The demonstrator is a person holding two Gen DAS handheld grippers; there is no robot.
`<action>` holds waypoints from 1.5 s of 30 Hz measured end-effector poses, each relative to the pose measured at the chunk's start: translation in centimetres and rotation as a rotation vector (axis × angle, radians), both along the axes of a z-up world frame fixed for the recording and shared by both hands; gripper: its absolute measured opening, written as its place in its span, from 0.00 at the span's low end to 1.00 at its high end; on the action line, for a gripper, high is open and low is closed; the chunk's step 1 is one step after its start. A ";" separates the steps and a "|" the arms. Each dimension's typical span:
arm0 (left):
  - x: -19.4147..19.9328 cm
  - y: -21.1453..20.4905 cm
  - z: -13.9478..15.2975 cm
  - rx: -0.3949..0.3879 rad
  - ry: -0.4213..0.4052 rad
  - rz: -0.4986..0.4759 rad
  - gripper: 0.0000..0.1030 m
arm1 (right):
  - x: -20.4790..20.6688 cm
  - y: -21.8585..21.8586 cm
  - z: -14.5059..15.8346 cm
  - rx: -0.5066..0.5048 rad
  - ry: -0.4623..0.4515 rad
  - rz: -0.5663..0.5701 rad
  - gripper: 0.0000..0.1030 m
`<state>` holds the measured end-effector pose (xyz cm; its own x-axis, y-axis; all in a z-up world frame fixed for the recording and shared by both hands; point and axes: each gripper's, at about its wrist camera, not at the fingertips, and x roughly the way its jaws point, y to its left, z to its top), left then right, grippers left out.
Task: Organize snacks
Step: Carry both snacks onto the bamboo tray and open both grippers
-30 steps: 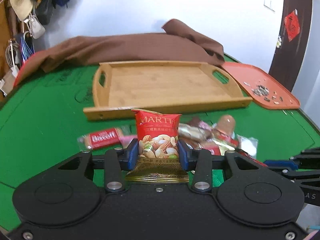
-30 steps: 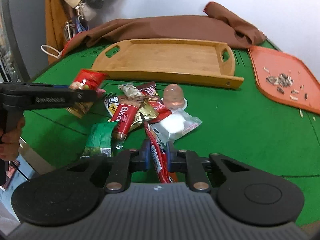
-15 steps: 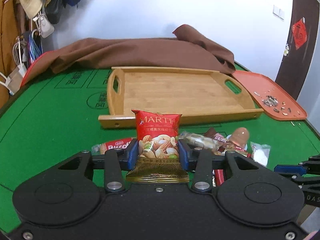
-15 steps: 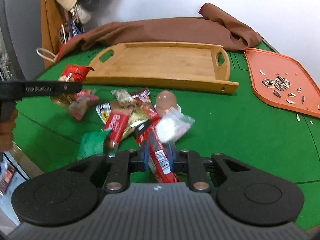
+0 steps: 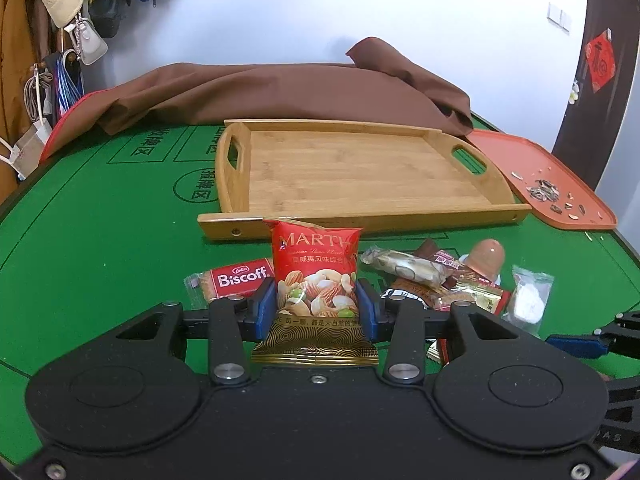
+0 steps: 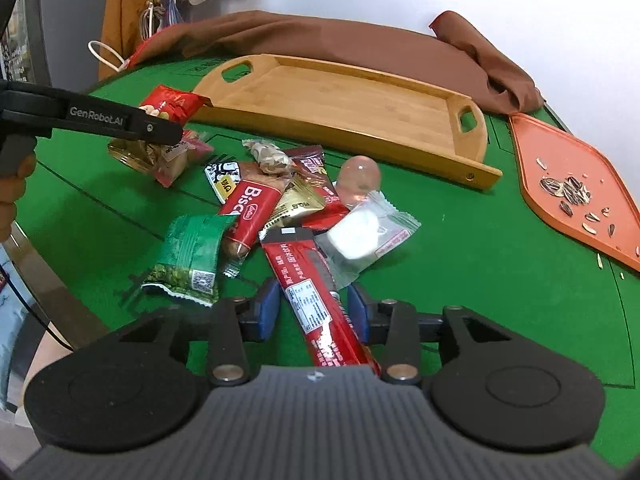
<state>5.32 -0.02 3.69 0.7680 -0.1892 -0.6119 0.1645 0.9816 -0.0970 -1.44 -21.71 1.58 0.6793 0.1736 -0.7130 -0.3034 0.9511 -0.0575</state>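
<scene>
The left gripper [image 5: 316, 310] is pinching the red nut packet [image 5: 315, 276] between its blue pads, with the jaws pressing on both sides of the packet and holding it upright above the green tabletop [image 5: 100, 248]. In the right wrist view the same packet [image 6: 170, 106] is hanging just in front of the near left corner of the wooden tray [image 6: 344, 108].

The right gripper [image 6: 314, 308] is straddling a long red snack bar [image 6: 316, 300]. Its jaws are standing spread, with a gap showing on each side of the bar, and the bar is lying on the tabletop.

The remaining snacks are lying in a loose pile near the tray: a Biscoff packet [image 6: 250, 216], a green packet [image 6: 190, 256], a clear wrapped sweet [image 6: 360, 236] and a jelly cup [image 6: 358, 180]. An orange tray [image 6: 568, 172] carrying seed shells is sitting to the right.
</scene>
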 end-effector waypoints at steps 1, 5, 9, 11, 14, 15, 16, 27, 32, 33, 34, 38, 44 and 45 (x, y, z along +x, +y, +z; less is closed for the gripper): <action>0.1 -0.1 0.0 0.000 0.000 0.001 0.39 | 0.1 0.0 0.1 0.014 0.013 -0.011 0.32; 0.5 0.1 0.4 -0.020 -0.006 -0.007 0.38 | 0.3 -0.1 0.8 0.055 0.027 -0.029 0.26; 1.4 0.5 1.2 -0.043 -0.009 -0.018 0.38 | 0.9 -0.7 2.2 0.127 0.020 -0.044 0.25; 2.2 0.7 1.7 -0.058 -0.008 -0.025 0.38 | 1.5 -1.2 3.0 0.174 0.019 -0.054 0.25; 4.0 0.9 2.4 -0.075 -0.005 -0.032 0.38 | 3.2 -2.0 4.4 0.227 -0.005 -0.080 0.25; 4.8 0.9 2.6 -0.076 -0.002 -0.029 0.38 | 4.1 -2.3 4.9 0.243 -0.011 -0.095 0.25; 5.8 0.9 2.9 -0.079 0.002 -0.027 0.38 | 5.1 -2.7 5.3 0.260 -0.013 -0.113 0.25; 17.0 -0.3 3.5 -0.095 0.082 0.015 0.38 | 20.6 -4.6 5.0 0.317 0.089 -0.327 0.25; 20.3 -1.1 2.0 -0.082 0.127 0.041 0.38 | 24.3 -4.3 3.1 0.332 0.126 -0.374 0.25; 20.5 -1.3 1.6 -0.074 0.127 0.045 0.38 | 24.8 -4.3 2.8 0.330 0.125 -0.379 0.25; 20.8 -1.6 1.3 -0.064 0.125 0.047 0.38 | 25.2 -4.2 2.5 0.327 0.129 -0.388 0.25; 21.6 -2.4 -0.1 -0.039 0.140 0.049 0.38 | 26.7 -4.2 1.4 0.325 0.137 -0.409 0.25; 22.4 -3.0 -1.3 -0.028 0.151 0.044 0.38 | 27.3 -3.9 0.9 0.299 0.102 -0.429 0.27; 22.4 -3.1 -1.4 -0.023 0.146 0.044 0.38 | 27.4 -3.9 0.8 0.289 0.098 -0.439 0.27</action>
